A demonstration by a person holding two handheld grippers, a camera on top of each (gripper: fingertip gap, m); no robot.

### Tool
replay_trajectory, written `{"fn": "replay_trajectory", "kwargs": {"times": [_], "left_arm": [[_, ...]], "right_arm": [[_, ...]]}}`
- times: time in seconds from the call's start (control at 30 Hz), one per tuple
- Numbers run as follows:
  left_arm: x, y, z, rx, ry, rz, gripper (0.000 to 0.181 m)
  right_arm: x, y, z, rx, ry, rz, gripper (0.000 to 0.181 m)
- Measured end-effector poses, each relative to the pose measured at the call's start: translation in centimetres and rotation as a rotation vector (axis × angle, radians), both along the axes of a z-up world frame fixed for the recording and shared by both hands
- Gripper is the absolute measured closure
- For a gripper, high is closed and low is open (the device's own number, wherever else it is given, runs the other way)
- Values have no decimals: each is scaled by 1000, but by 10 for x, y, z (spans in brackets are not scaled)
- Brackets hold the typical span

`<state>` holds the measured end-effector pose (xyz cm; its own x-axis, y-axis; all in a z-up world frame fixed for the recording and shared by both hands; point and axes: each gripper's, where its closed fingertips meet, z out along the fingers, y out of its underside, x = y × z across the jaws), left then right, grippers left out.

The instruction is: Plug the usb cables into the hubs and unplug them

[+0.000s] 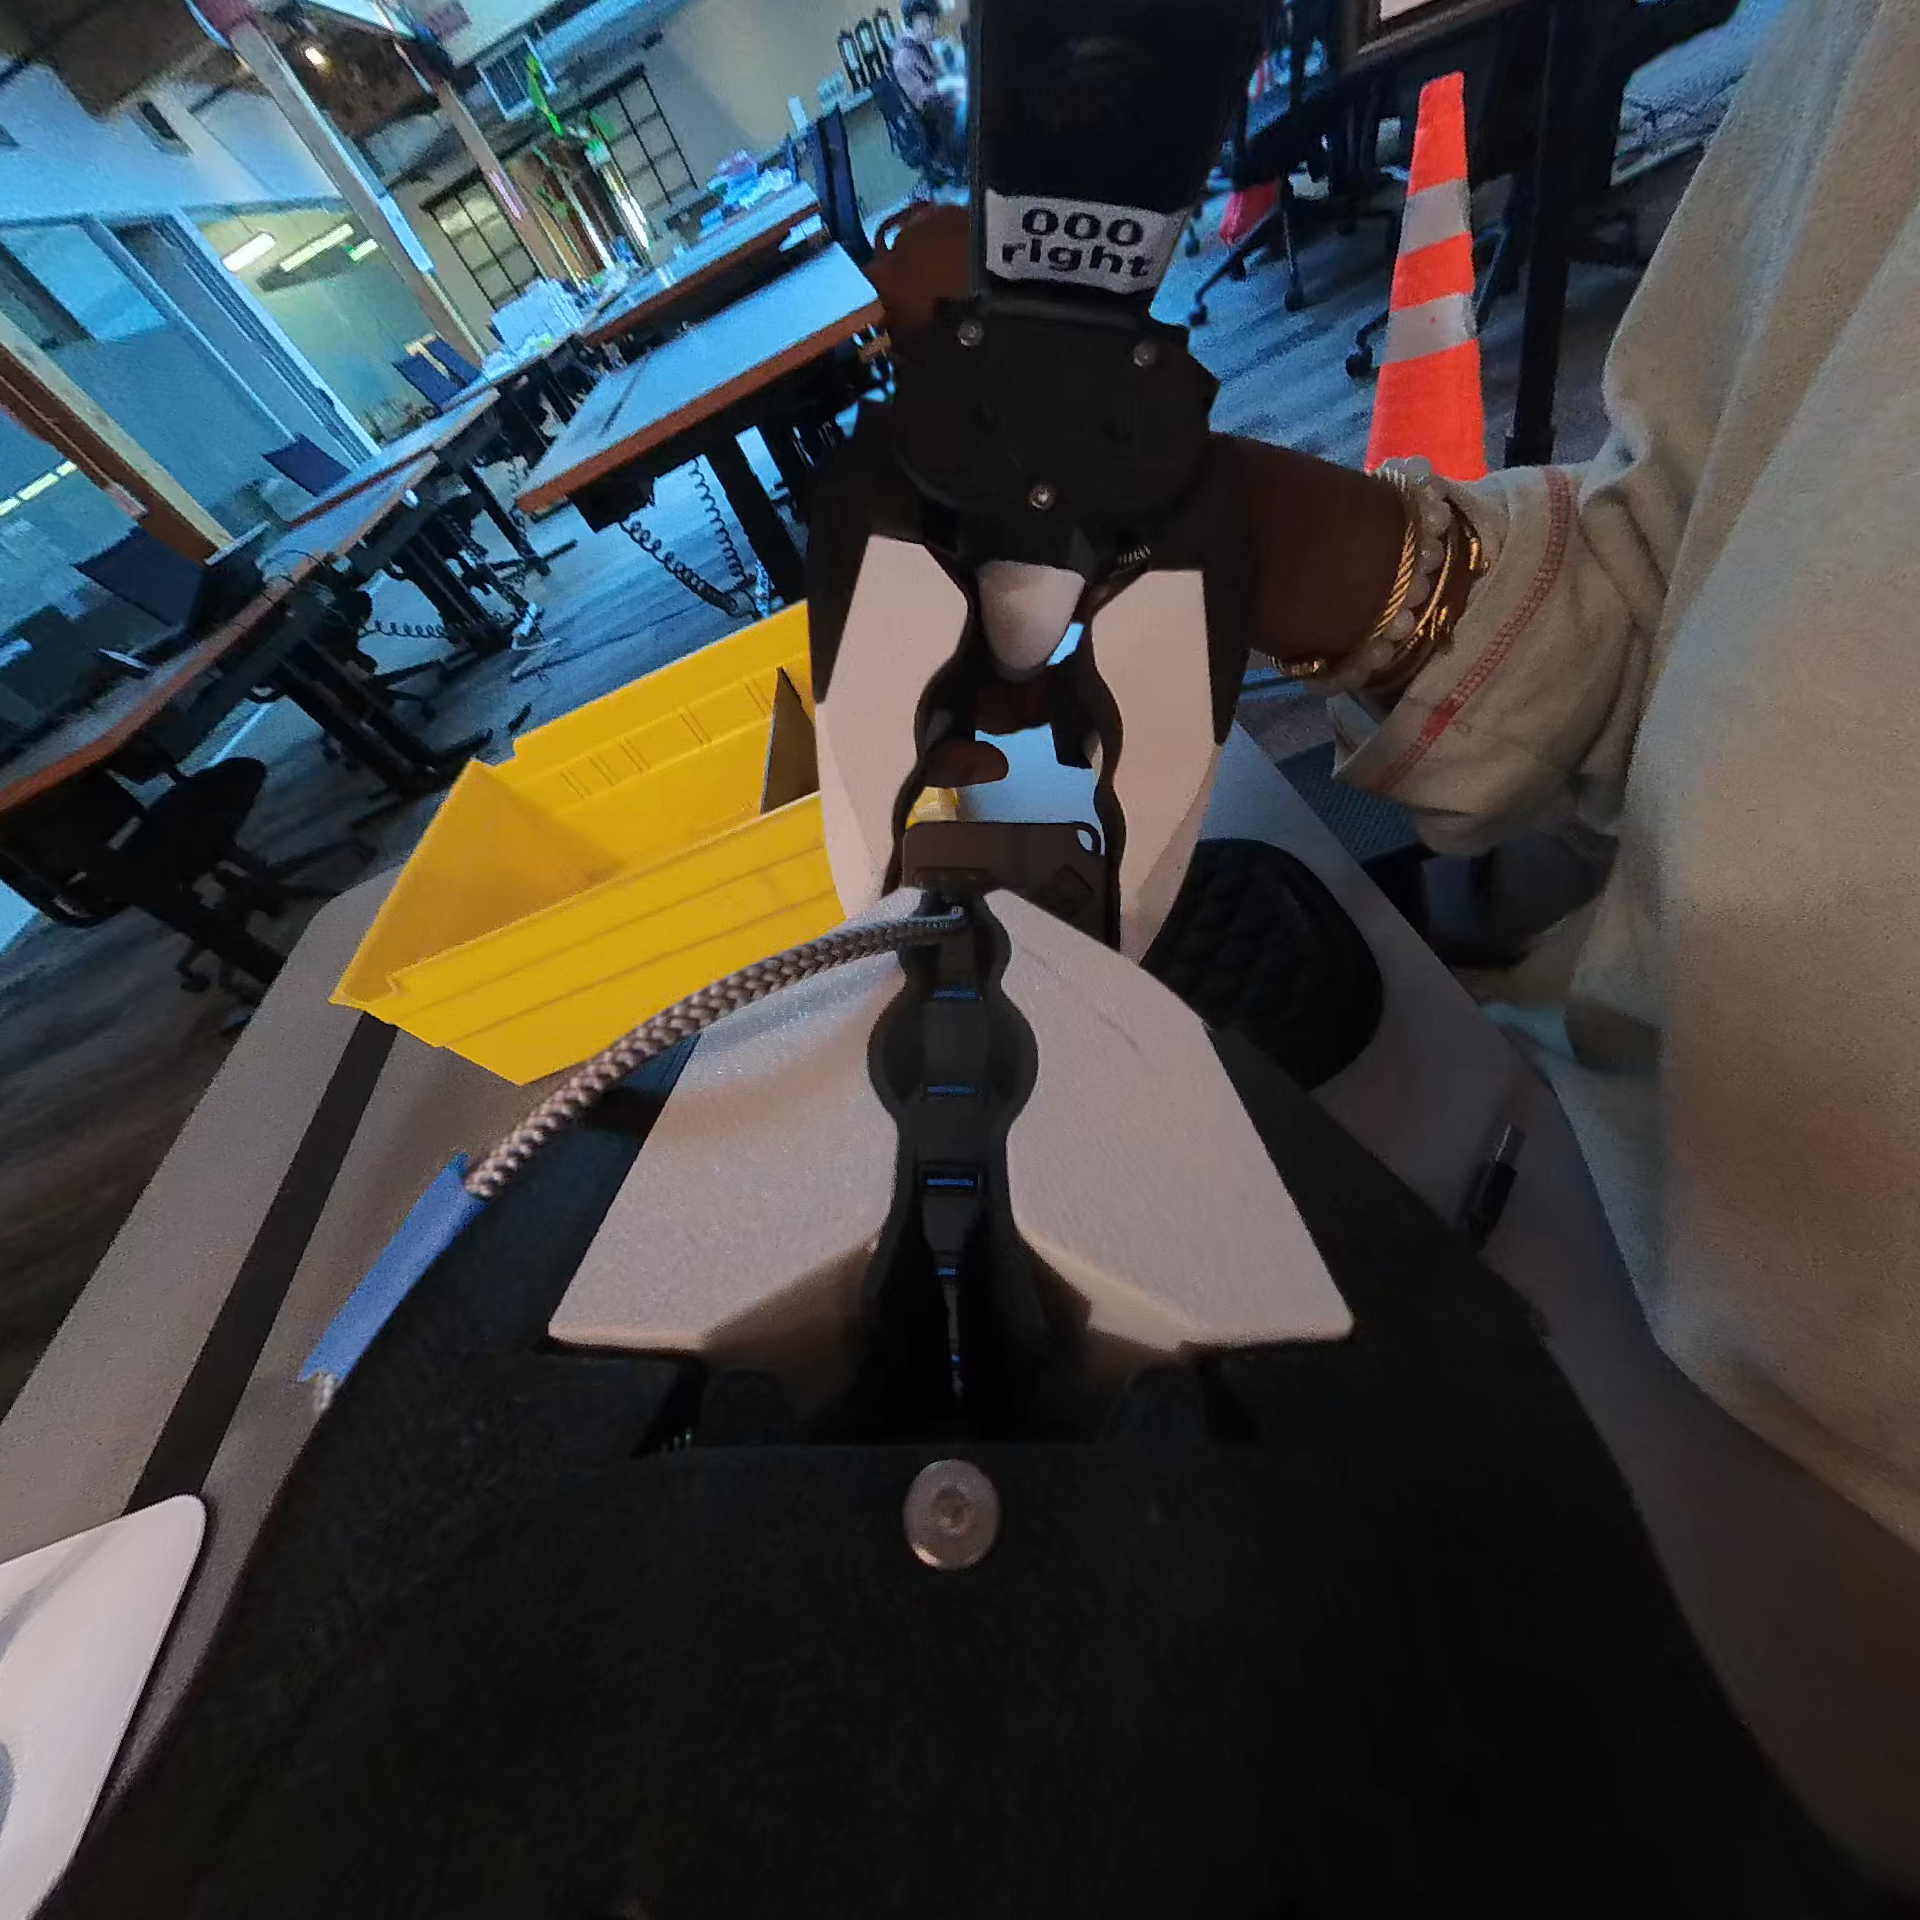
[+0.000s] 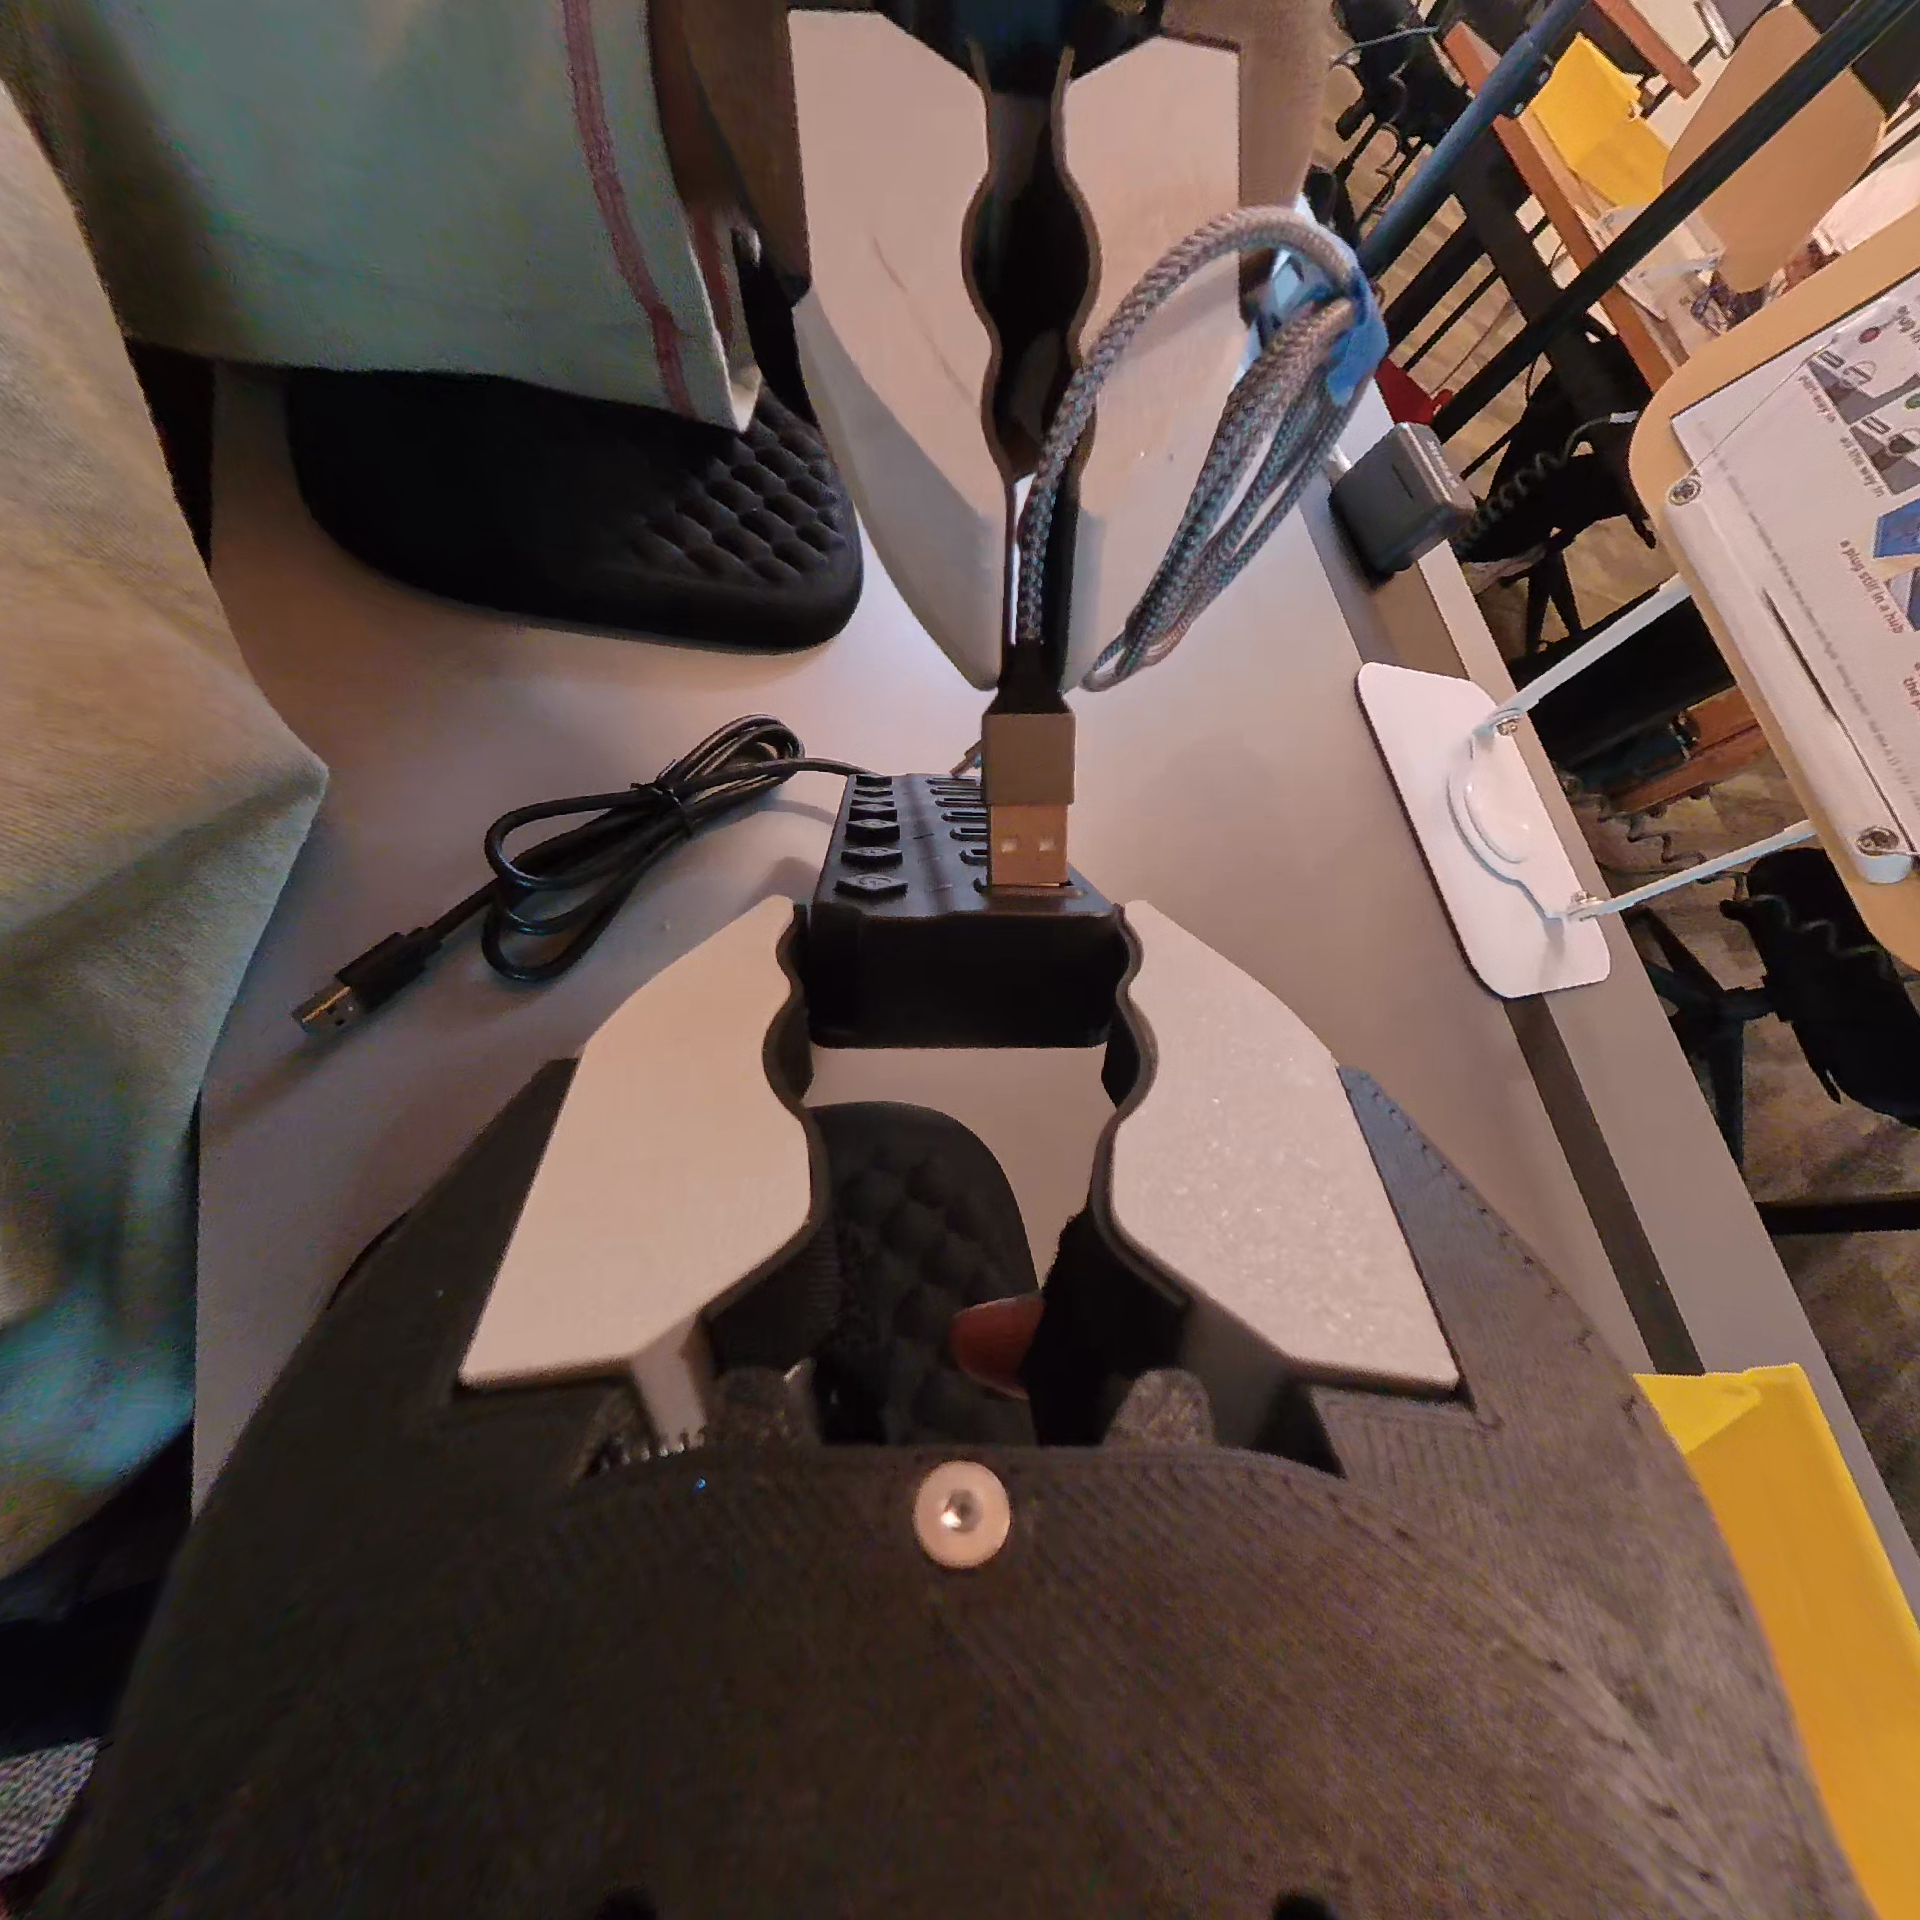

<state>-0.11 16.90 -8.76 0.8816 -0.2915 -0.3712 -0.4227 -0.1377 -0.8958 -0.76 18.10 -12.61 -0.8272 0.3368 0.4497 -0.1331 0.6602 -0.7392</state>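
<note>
L gripper (image 2: 1023, 582) clamped on braided cable (image 2: 1049, 499), USB plug (image 2: 1027, 805) vertical, tip down at near-end port of black hub (image 2: 961, 935). R gripper (image 2: 961, 997) clamped on hub's near end; hub long axis runs near–far on grey table (image 2: 1247, 790).

The left hand-held gripper (image 1: 948, 997) pinches a braided grey cable (image 1: 665, 1029), which trails off to its left. Straight ahead, the right hand-held gripper (image 1: 1003, 831) straddles a black hub (image 1: 997, 852). A yellow bin (image 1: 623, 883) sits ahead-left on the bench (image 1: 208, 1122).
</note>
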Motion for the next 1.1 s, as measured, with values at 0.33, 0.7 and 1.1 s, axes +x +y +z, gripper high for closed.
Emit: {"fn": "replay_trajectory", "kwargs": {"times": [0.33, 0.7, 1.1], "left_arm": [[0, 5, -4, -42, -5, -26, 174], [-2, 8, -12, -80, -109, -35, 174], [-7, -64, -15, 73, -235, 212, 138]], "right_arm": [[-1, -2, -1, -3, 13, 3, 126], [-1, -2, -5, -33, 24, 12, 126], [-6, 44, -60, -104, -177, -130, 127]]}}
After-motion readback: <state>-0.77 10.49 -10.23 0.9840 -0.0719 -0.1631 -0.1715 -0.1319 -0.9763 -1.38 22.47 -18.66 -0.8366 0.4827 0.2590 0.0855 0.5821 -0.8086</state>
